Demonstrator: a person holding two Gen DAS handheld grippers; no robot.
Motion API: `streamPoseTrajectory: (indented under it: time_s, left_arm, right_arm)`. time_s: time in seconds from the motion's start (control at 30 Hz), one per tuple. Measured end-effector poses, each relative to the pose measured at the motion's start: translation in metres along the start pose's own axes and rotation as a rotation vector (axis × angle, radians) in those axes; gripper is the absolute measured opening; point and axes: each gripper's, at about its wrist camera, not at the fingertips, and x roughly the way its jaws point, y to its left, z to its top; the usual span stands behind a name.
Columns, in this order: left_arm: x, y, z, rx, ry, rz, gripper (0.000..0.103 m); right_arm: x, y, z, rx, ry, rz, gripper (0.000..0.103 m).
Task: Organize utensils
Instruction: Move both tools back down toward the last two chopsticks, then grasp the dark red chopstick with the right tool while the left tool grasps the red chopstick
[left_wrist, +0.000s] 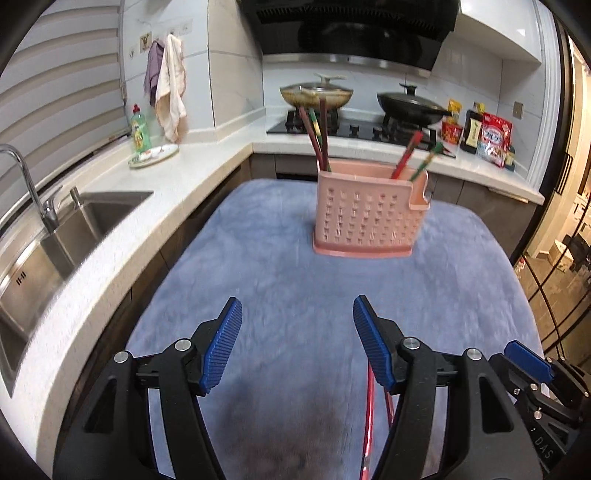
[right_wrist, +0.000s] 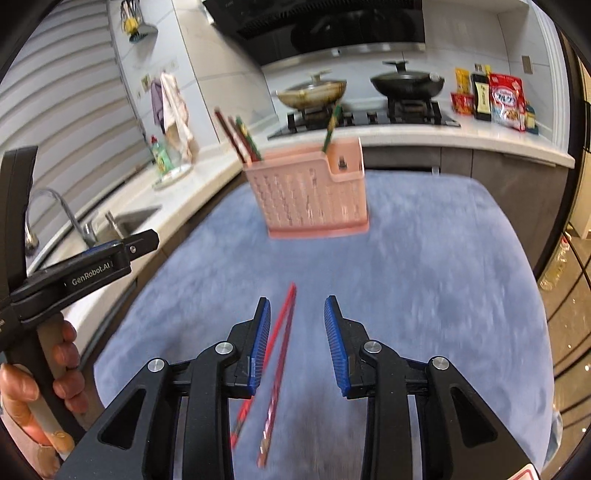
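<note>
A pink perforated utensil holder (left_wrist: 371, 210) (right_wrist: 310, 195) stands upright on the far half of a blue fleece cloth (left_wrist: 280, 280) (right_wrist: 424, 266). Several dark red and green-tipped chopsticks (left_wrist: 316, 136) (right_wrist: 240, 138) lean inside it. Two red chopsticks (right_wrist: 280, 354) (left_wrist: 370, 402) lie on the cloth, running between my right gripper's fingers and under its left finger. My right gripper (right_wrist: 297, 314) is open above them, its pads apart from them. My left gripper (left_wrist: 297, 314) is open over bare cloth with nothing between its fingers. In the right wrist view the left gripper (right_wrist: 122, 247) shows at the left, held by a hand (right_wrist: 55, 369).
A white counter (left_wrist: 173, 177) with a steel sink (left_wrist: 74, 229) and tap runs along the left. A green dish-soap bottle (left_wrist: 140, 129) and a plate stand on it. Behind are a hob with two lidded pans (left_wrist: 406, 103), and food packets (left_wrist: 491, 136) at the right.
</note>
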Motion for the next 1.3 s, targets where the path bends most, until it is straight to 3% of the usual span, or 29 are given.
streamPoseTrajectory:
  time_s: [0.37,0.83,1.17,1.3]
  left_arm:
    - [0.009,0.007,-0.064,0.003,0.122,-0.006,0.059]
    - [0.019,0.014,-0.103,0.005,0.207,-0.003,0.059]
    - [0.022,0.010,-0.111,0.016,0.227,-0.005,0.064]
    - [0.022,0.007,-0.115,0.025,0.238,-0.015,0.065]
  right_arm:
    - [0.021,0.015,-0.075,-0.012,0.144,0.001,0.030]
    - [0.042,0.038,-0.109,-0.056,0.216,0.017,0.030]
    - [0.049,0.025,-0.118,-0.036,0.235,-0.005,0.007]
    - [0.044,0.017,-0.118,-0.022,0.215,-0.035,0.007]
